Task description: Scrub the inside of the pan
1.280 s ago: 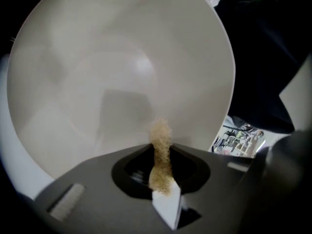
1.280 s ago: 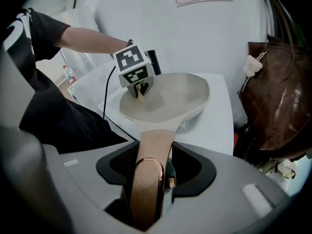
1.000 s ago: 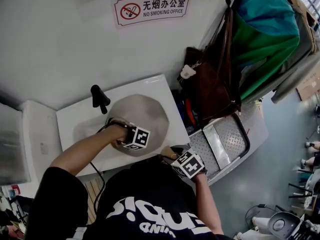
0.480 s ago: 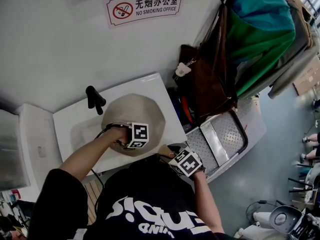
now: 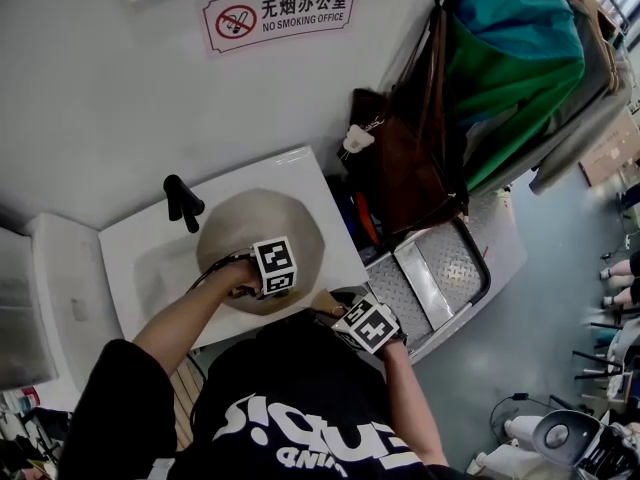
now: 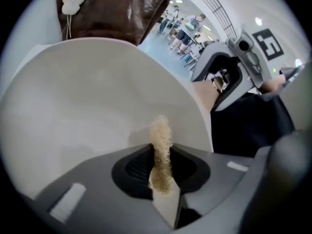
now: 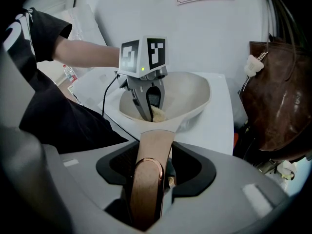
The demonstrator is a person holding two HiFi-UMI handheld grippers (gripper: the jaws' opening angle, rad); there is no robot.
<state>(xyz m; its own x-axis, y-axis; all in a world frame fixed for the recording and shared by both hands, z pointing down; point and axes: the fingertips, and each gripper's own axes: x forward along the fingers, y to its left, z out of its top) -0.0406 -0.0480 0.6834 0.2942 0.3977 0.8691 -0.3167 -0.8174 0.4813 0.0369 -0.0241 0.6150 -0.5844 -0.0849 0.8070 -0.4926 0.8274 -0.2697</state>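
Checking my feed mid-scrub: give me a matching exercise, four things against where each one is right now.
Things:
1. scrub pad
2. pan handle
3. brown bag
4. no-smoking sign

Places:
A. on the wall
B. clamped in the right gripper
C. pinched in the left gripper, inside the pan
D. hanging to the right of the white table

Pairs: 1-C, 2-B, 3-D, 4-A

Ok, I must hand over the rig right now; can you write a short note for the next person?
Left gripper: jaws shut on the scrub pad, down inside the pan.
Right gripper: jaws shut on the pan handle.
The pan sits on the white table.
Done: how much is scrubbed cannot be told.
Left: go over the whole inside.
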